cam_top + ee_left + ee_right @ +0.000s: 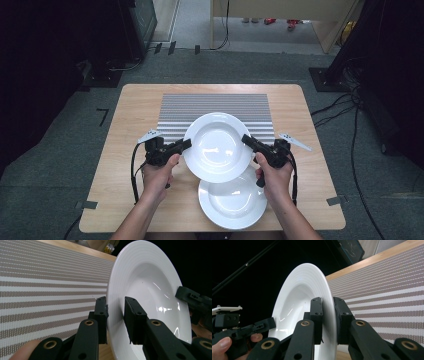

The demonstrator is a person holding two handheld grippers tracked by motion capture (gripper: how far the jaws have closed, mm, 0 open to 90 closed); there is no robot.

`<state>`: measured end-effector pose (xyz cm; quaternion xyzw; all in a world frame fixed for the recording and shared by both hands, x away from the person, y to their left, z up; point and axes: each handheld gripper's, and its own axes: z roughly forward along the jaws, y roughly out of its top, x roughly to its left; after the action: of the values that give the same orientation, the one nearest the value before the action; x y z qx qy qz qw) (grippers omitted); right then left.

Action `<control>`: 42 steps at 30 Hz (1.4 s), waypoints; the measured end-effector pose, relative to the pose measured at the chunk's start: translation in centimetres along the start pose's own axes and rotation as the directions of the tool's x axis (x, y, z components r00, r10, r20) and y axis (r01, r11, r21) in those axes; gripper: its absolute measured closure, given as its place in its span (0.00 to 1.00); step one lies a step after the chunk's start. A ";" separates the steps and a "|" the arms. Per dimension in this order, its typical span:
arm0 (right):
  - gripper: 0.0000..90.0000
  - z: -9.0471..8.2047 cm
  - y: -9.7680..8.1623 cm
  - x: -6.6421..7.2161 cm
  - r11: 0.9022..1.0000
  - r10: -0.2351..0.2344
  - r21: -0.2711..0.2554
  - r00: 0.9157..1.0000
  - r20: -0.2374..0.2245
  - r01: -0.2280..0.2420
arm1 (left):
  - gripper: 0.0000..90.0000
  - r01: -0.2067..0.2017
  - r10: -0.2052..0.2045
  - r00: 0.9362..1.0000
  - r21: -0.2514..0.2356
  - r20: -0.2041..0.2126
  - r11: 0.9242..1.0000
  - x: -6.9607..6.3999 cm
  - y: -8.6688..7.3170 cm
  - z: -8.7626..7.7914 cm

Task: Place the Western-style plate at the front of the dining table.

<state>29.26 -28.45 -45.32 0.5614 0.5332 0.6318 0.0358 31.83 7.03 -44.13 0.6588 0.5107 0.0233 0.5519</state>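
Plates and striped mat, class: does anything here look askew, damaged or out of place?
Nothing stands out. The upper plate is held by its rim between the left gripper and right gripper, unchipped. The lower plate and mat lie flat.

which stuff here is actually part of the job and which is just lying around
In the job:
- upper plate, held by its rim
- left hand-held gripper, shut on that rim
- right hand-held gripper, shut on the opposite rim
- striped mat beneath

Lying about:
- second plate on the table
- cables on the floor
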 end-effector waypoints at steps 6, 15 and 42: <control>0.89 1.6 1.7 -0.9 1.000 0.005 0.017 1.000 0.014 -0.005 | 0.82 0.024 -0.023 1.000 0.008 -0.002 1.000 1.0 1.4 1.7; 0.89 3.8 3.2 -2.4 0.999 0.032 0.027 0.999 0.025 -0.033 | 0.82 0.039 -0.039 0.999 0.011 -0.021 0.999 2.0 2.9 3.5; 0.88 11.1 5.0 -8.2 0.982 0.173 0.064 0.979 0.109 -0.180 | 0.80 0.119 -0.109 0.986 0.079 -0.124 0.990 6.9 5.5 10.2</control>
<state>43.32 -28.85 -49.44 0.6395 0.5014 0.5826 -0.0135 44.72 5.38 -47.66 0.6491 0.5802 0.0092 0.4920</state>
